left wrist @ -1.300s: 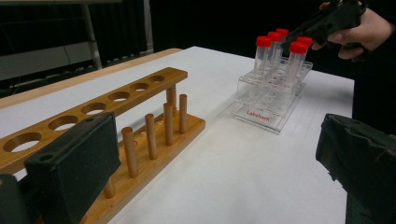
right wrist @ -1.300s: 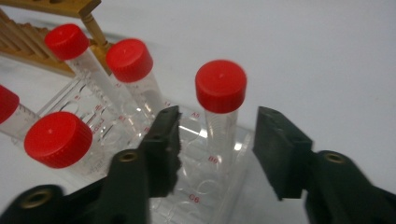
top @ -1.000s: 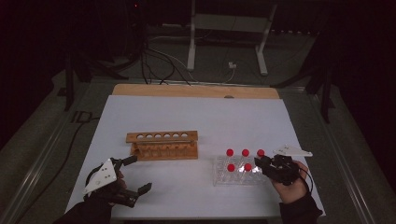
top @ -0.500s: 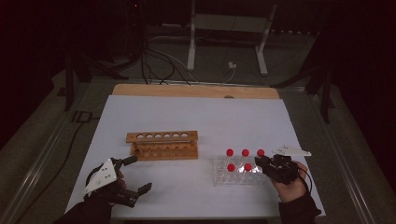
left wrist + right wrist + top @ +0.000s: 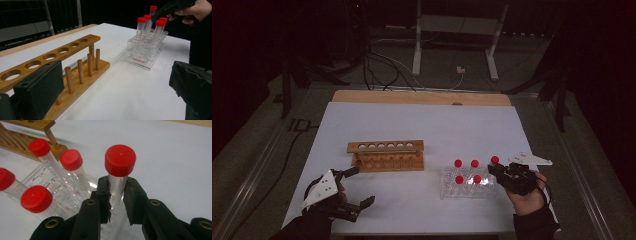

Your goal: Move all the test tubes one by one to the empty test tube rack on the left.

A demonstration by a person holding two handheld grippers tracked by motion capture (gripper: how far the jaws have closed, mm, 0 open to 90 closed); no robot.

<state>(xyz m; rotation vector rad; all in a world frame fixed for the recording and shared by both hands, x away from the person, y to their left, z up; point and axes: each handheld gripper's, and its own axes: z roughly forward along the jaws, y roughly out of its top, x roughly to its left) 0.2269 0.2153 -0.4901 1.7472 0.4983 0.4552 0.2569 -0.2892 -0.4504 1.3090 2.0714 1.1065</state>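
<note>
On the white table (image 5: 422, 130), upright red-capped tube (image 5: 119, 173), cap up, clamped in right gripper (image 5: 117, 195); left gripper (image 5: 358, 186) agape.

The clear rack (image 5: 143, 53) reads "Labshark" in red.

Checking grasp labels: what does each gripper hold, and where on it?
Right gripper clamps a red-capped tube on its clear body just under the cap. Left gripper is open, holding nothing.

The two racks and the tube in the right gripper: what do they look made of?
Six-hole rack: looks like wood, varnished brown, with visible grain and turned dowel pegs. Clear rack: see-through glossy plastic, probably acrylic, with glints along its edges. Tube clamped in the right gripper: clear with printed graduations, likely plastic, though glass can't be excluded; its red cap looks like matte moulded plastic.
</note>
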